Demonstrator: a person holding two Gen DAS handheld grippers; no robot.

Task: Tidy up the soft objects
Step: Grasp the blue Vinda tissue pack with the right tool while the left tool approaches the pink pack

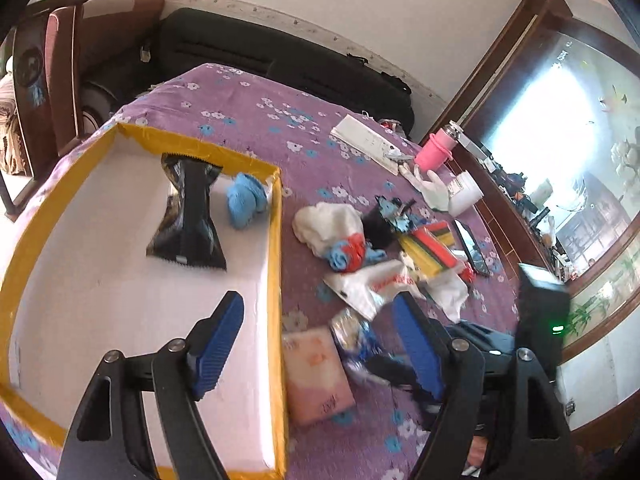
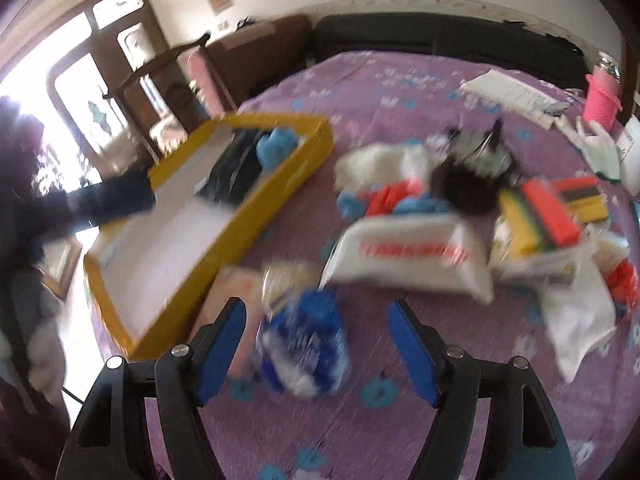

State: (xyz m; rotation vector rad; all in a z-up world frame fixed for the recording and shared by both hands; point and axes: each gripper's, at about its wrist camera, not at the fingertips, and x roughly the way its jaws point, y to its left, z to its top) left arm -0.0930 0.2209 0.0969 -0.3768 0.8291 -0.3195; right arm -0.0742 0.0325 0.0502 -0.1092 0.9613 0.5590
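Note:
A white tray with a yellow rim (image 1: 276,240) lies on the purple flowered cloth; it holds a black snack packet (image 1: 188,216) and a blue cloth (image 1: 244,198). My left gripper (image 1: 320,344) is open and empty over the tray's right rim. My right gripper (image 2: 316,348) is open, with a blue and white packet (image 2: 304,344) on the cloth between its fingers, not gripped. That packet (image 1: 356,340) and the right gripper's dark body (image 1: 480,344) show in the left wrist view. A pink tissue pack (image 1: 316,376) lies beside the tray. The right wrist view is blurred.
A pile lies mid-table: white cloth (image 1: 328,224), blue and red cloths (image 1: 348,254), white plastic bag (image 1: 372,284), coloured sponges (image 1: 432,248), a black fluffy thing (image 1: 376,224). A phone (image 1: 472,248), white glove (image 1: 432,188), pink cup (image 1: 434,152) and white box (image 1: 368,140) lie farther right.

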